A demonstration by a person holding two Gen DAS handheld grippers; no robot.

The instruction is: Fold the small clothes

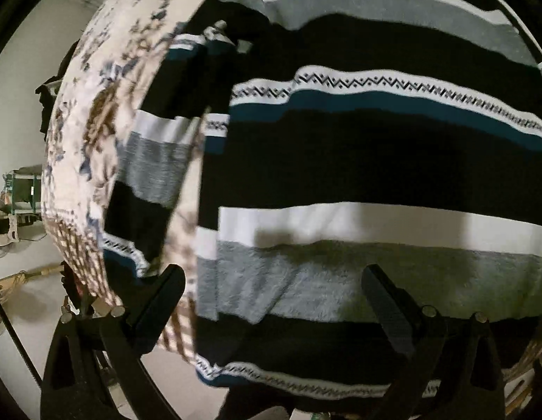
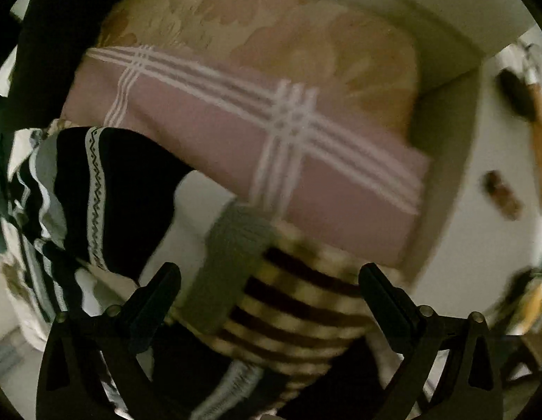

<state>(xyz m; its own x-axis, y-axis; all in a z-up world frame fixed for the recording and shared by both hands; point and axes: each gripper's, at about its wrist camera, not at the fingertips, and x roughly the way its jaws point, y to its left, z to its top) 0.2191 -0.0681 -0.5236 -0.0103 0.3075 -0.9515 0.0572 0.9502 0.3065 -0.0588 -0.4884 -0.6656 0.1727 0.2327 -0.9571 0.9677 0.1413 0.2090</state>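
Observation:
A striped knit sweater [image 1: 375,161], black with white, grey and teal bands and zigzag trim, lies spread across a patterned bedspread [image 1: 92,122]. One sleeve [image 1: 148,182] lies folded along its left side. My left gripper [image 1: 274,280] hovers open over the sweater's lower grey band, holding nothing. In the right wrist view, a part of the sweater [image 2: 106,196] lies at the left, with a grey band [image 2: 229,266] between the fingers. My right gripper [image 2: 271,276] is open above it and the checked bedspread [image 2: 298,315].
A pink pillow with white crossed stripes [image 2: 271,147] and a beige floral pillow [image 2: 305,42] lie at the bed's far end. The bed edge and pale floor [image 1: 22,133] are on the left, with clutter [image 1: 19,192]. Small objects [image 2: 501,192] lie on the floor at the right.

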